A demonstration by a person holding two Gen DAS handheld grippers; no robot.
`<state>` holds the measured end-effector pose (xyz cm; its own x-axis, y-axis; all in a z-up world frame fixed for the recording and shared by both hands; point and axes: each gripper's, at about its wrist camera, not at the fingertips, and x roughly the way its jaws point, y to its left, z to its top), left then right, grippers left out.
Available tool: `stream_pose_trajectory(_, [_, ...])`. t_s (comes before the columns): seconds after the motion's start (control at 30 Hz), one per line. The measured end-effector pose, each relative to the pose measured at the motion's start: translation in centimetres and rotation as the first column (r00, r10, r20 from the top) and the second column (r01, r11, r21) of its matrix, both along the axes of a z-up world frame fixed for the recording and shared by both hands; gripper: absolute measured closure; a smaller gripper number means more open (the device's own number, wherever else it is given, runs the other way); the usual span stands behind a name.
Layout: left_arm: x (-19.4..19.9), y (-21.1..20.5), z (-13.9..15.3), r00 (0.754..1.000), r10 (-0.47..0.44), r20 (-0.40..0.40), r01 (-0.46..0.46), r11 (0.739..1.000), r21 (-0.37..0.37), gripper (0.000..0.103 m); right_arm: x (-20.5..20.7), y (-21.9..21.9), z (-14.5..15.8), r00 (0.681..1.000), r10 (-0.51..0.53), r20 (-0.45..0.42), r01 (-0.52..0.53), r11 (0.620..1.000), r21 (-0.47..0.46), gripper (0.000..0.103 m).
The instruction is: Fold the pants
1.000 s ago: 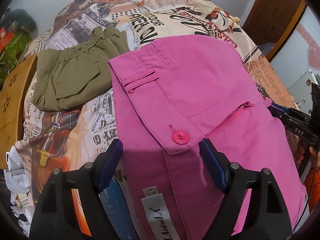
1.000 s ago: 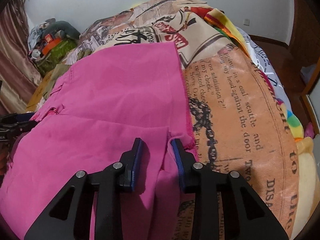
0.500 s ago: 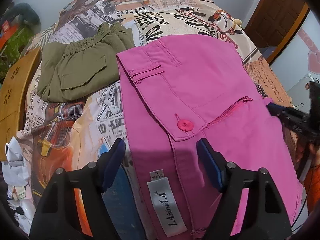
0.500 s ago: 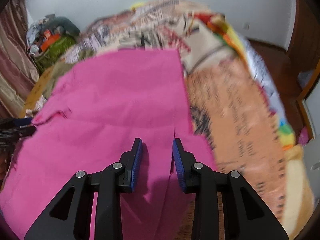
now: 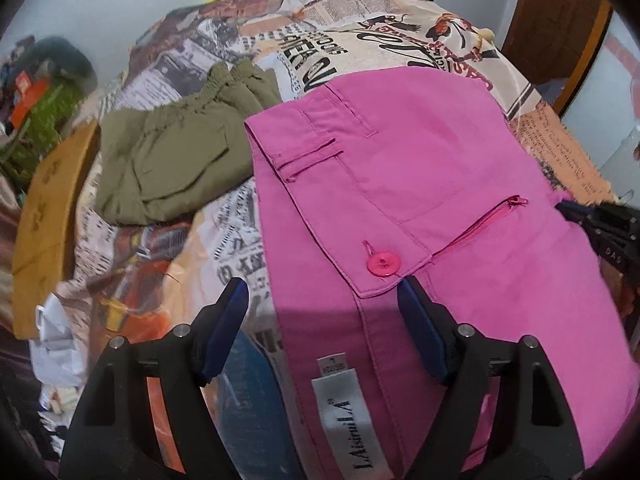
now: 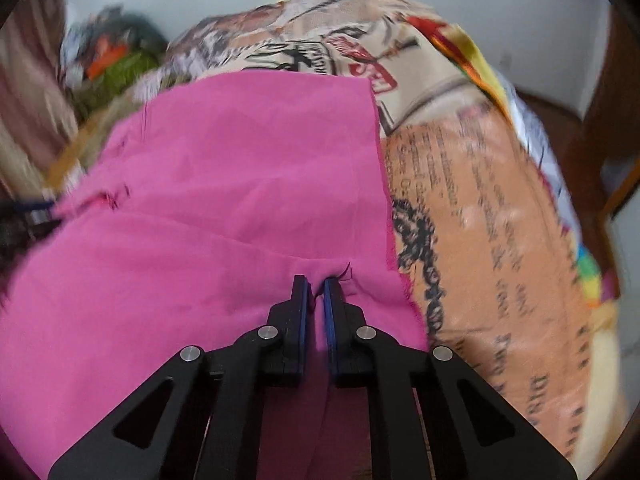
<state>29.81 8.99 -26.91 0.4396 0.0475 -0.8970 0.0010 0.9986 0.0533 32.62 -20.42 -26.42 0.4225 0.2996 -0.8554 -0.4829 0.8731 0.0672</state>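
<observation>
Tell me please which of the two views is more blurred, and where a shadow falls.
Right wrist view: smeared by motion, worst at the edges, bedspread print unreadable. Left wrist view: sharper, the label reads clearly; a shadow lies across the pink pants near the left gripper. Both bend at the fisheye rim.

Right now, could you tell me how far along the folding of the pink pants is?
Early. The olive pants already lie folded on the bedspread. The pink pants lie spread flat, waistband button fastened. In hand: the right gripper has pinched fabric near the pants' edge, while the left gripper is open over the waistband. Left to do: the left grip and the folds themselves.
</observation>
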Motion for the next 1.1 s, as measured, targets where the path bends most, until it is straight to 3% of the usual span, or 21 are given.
stream_pose_trajectory(0.13, [-0.1, 1.2, -0.1, 0.999, 0.032, -0.014, -0.033, 0.998, -0.049, 0.023, 0.4, -0.6, -0.9, 1.0, -0.024, 0.015, 0.025, 0.994, -0.109, 0.101])
stream_pose_trajectory(0.23, [-0.3, 1.6, -0.4, 0.999, 0.047, -0.017, -0.048, 0.995, -0.084, 0.023, 0.8, -2.6, -1.1, 0.997, -0.065, -0.029, 0.064, 0.997, -0.039, 0.101])
stream_pose_trajectory(0.47, [-0.9, 0.7, 0.7, 1.0, 0.012, -0.002, -0.012, 1.0, -0.023, 0.023, 0.6, -3.8, 0.0, 0.996, -0.089, -0.023, 0.087, 0.995, -0.052, 0.099])
stream_pose_trajectory(0.53, [-1.1, 0.7, 1.2, 1.0, -0.006, -0.004, 0.006, 1.0, -0.027, 0.024, 0.5, -4.3, 0.5, 0.994, -0.102, -0.032, 0.101, 0.994, -0.03, 0.093])
stream_pose_trajectory(0.6, [-1.1, 0.8, 1.7, 1.0, -0.017, -0.006, 0.016, 0.999, -0.04, 0.024, -0.1, -4.7, 1.2, 0.992, -0.119, -0.049, 0.119, 0.993, 0.003, 0.076])
stream_pose_trajectory(0.7, [-0.8, 1.1, 2.3, 1.0, -0.014, 0.003, 0.014, 0.998, -0.062, 0.024, 0.2, -5.2, 2.2, 0.99, -0.135, -0.032, 0.136, 0.99, 0.042, 0.064])
stream_pose_trajectory(0.73, [-0.5, 1.3, 2.6, 1.0, -0.013, 0.005, 0.013, 0.997, -0.078, 0.024, 0.1, -5.2, 2.5, 0.991, -0.135, -0.028, 0.136, 0.99, 0.046, 0.062])
stream_pose_trajectory(0.8, [0.1, 1.5, 2.9, 1.0, -0.009, 0.005, 0.01, 0.991, -0.13, 0.024, 0.3, -5.3, 3.1, 0.991, -0.135, -0.019, 0.136, 0.989, 0.064, 0.048])
stream_pose_trajectory(0.93, [2.3, 1.8, 2.1, 0.999, 0.007, -0.043, -0.017, 0.972, -0.236, 0.024, 0.9, -5.3, 3.7, 0.989, -0.147, 0.012, 0.145, 0.985, 0.092, 0.044])
stream_pose_trajectory(1.03, [3.7, 1.8, 0.7, 0.995, 0.012, -0.094, -0.037, 0.963, -0.266, 0.028, 1.6, -5.4, 3.3, 0.985, -0.174, 0.007, 0.172, 0.979, 0.112, 0.044])
stream_pose_trajectory(1.1, [4.5, 1.8, -0.4, 0.99, 0.016, -0.138, -0.054, 0.961, -0.271, 0.031, 2.0, -5.6, 2.5, 0.984, -0.173, -0.041, 0.177, 0.975, 0.137, 0.044])
